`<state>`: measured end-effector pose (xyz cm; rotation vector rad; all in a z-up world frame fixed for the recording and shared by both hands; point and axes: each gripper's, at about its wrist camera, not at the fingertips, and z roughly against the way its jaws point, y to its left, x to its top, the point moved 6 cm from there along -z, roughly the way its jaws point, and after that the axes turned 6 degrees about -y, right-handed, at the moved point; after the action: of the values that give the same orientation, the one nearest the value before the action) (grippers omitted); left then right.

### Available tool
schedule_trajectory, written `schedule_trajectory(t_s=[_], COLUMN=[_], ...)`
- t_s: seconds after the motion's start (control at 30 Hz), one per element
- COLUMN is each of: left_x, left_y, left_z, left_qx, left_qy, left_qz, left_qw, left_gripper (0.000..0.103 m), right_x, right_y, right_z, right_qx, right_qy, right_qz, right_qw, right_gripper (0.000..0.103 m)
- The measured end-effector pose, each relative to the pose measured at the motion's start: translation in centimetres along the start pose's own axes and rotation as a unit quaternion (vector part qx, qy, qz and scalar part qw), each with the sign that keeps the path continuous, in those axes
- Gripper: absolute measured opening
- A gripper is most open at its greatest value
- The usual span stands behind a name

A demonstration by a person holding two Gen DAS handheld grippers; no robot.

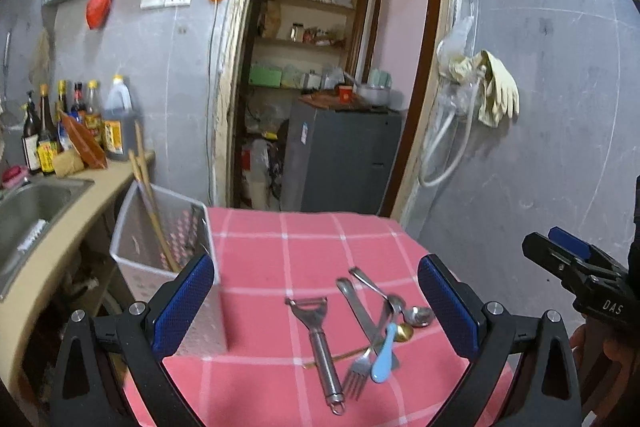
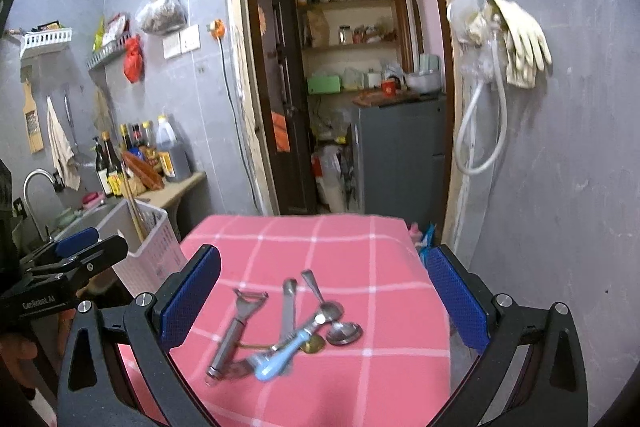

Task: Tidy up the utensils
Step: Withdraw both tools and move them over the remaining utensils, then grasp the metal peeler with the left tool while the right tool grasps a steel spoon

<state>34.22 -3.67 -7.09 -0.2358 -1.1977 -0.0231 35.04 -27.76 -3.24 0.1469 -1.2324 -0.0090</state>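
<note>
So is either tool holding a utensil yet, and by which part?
Nothing is held. The left tool and right tool are both open, above the utensil pile on the pink cloth.

Pink-checked table (image 1: 304, 251) bears basket (image 1: 160, 227), utensil pile (image 1: 360, 327).

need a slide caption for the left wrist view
Open left gripper above a peeler, fork and spoons piled on a pink checked cloth, white basket at its left.
</note>
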Motion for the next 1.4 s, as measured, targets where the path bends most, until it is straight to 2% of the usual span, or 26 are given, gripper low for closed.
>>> schedule_trajectory(t_s=[0.4, 0.47, 0.53, 0.57, 0.63, 0.83, 0.93, 1.07, 1.4], left_x=[-5.0, -5.6, -6.4, -6.7, -7.4, -9.6, -10.6, -11.5, -13.0], left_y=[-1.4, -1.4, -1.3, -1.3, -1.2, -0.8, -0.4, 0.2, 0.9], left_z=[-5.2, -6.0, -7.1, -7.6, -8.6, -11.5, -12.6, -13.7, -15.4], left_qx=[-0.006, -0.004, -0.005, -0.004, -0.005, 0.005, 0.013, 0.021, 0.019], left_qy=[0.082, 0.093, 0.108, 0.116, 0.133, 0.183, 0.204, 0.226, 0.264], left_qz=[0.004, 0.005, 0.01, 0.012, 0.017, 0.033, 0.037, 0.049, 0.081], left_qw=[0.9966, 0.9957, 0.9941, 0.9932, 0.991, 0.9825, 0.9782, 0.9726, 0.9608], left_gripper=[0.103, 0.102, 0.099, 0.097, 0.087, 0.068, 0.062, 0.059, 0.044], right_x=[-6.6, -7.8, -9.1, -9.9, -11.0, -13.7, -14.9, -15.7, -16.2], right_y=[-3.9, -4.1, -4.1, -4.1, -3.8, -2.7, -2.3, -1.5, -1.2], right_z=[-5.4, -6.2, -7.2, -7.9, -8.7, -11.0, -12.2, -13.3, -15.1], right_qx=[0.03, 0.033, 0.034, 0.036, 0.04, 0.038, 0.032, 0.019, -0.03], right_qy=[0.105, 0.119, 0.137, 0.149, 0.164, 0.201, 0.224, 0.237, 0.253], right_qz=[-0.054, -0.061, -0.066, -0.069, -0.074, -0.092, -0.1, -0.109, -0.141], right_qw=[0.993, 0.99, 0.988, 0.986, 0.983, 0.974, 0.969, 0.965, 0.957], right_gripper=[0.1, 0.092, 0.077, 0.075, 0.066, 0.044, 0.039, 0.039, 0.018])
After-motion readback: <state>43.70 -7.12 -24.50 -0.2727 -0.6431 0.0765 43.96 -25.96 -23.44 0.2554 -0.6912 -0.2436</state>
